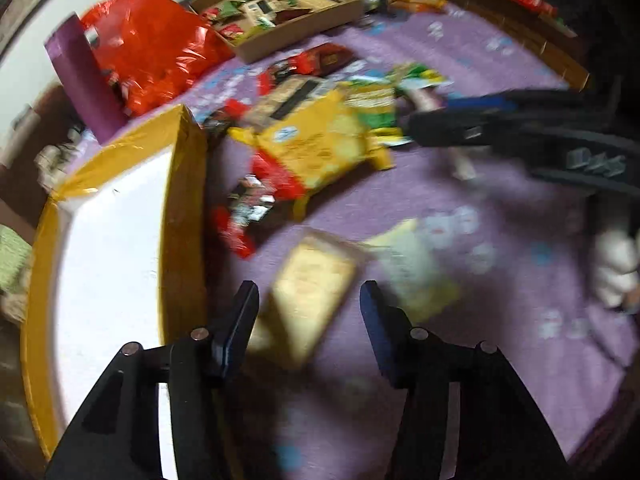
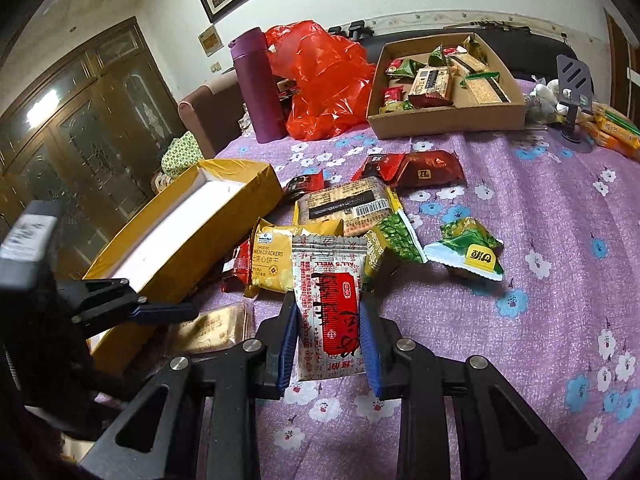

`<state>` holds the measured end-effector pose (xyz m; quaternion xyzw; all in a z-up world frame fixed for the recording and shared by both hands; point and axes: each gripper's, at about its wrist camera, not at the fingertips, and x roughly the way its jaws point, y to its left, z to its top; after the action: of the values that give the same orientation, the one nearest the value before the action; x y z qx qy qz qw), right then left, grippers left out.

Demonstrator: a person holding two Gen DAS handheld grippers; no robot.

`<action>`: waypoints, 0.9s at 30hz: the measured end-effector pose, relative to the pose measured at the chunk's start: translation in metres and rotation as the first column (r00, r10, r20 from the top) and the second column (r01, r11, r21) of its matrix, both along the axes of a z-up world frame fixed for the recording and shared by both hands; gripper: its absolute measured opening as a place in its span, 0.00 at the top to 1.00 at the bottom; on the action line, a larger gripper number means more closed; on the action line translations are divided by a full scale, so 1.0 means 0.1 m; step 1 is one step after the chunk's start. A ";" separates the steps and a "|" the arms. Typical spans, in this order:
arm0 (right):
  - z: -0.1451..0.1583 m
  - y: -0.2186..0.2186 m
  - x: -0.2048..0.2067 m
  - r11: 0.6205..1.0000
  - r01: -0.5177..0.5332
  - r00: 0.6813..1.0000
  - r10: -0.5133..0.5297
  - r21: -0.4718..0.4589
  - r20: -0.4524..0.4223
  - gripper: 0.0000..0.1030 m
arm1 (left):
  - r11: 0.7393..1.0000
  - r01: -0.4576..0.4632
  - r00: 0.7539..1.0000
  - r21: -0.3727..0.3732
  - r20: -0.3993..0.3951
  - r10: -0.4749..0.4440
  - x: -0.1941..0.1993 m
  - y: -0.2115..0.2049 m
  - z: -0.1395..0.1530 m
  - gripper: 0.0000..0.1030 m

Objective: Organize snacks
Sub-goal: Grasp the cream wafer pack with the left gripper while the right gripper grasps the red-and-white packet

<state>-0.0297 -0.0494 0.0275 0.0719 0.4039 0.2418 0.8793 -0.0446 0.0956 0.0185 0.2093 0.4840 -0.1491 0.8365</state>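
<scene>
My left gripper (image 1: 308, 294) points down at the purple flowered cloth, open, with a golden packet (image 1: 316, 284) lying between its fingers beside the yellow box (image 1: 180, 200); the view is blurred and I see no pad pressing on the packet. In the right wrist view one left finger (image 2: 168, 312) lies over that golden packet (image 2: 212, 326). My right gripper (image 2: 328, 304) is shut on a white-and-red packet (image 2: 330, 320), held upright above the cloth. The yellow box (image 2: 192, 216) shows a bare white inside. A pile of loose snacks (image 2: 344, 204) lies past both grippers.
A cardboard tray (image 2: 448, 120) with several snacks stands at the back, beside a red plastic bag (image 2: 324, 80) and a purple bottle (image 2: 256, 88). A green packet (image 2: 468, 256) lies to the right. A dark phone stand (image 2: 572, 80) and more packets stand at the far right edge.
</scene>
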 end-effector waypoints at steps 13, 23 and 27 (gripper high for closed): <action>-0.01 0.02 -0.01 1.000 -0.014 1.000 0.014 0.011 -0.004 0.71 | 0.998 0.063 0.998 0.002 0.011 -0.063 0.04 -0.05 -0.01 0.48; -0.01 0.03 -0.02 0.999 -0.023 1.000 0.023 0.025 -0.010 0.70 | 0.997 0.076 0.992 -0.032 -0.101 -0.079 0.23 0.15 -0.06 0.19; -0.01 0.04 -0.04 0.999 -0.028 1.000 0.028 0.027 -0.006 0.69 | 0.995 0.051 0.991 -0.086 -0.116 -0.061 0.27 0.18 -0.08 0.20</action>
<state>-0.0335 -0.0453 0.0269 0.0787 0.4044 0.2594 0.8735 -0.0179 0.1141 0.0103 0.1789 0.5200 -0.2046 0.8098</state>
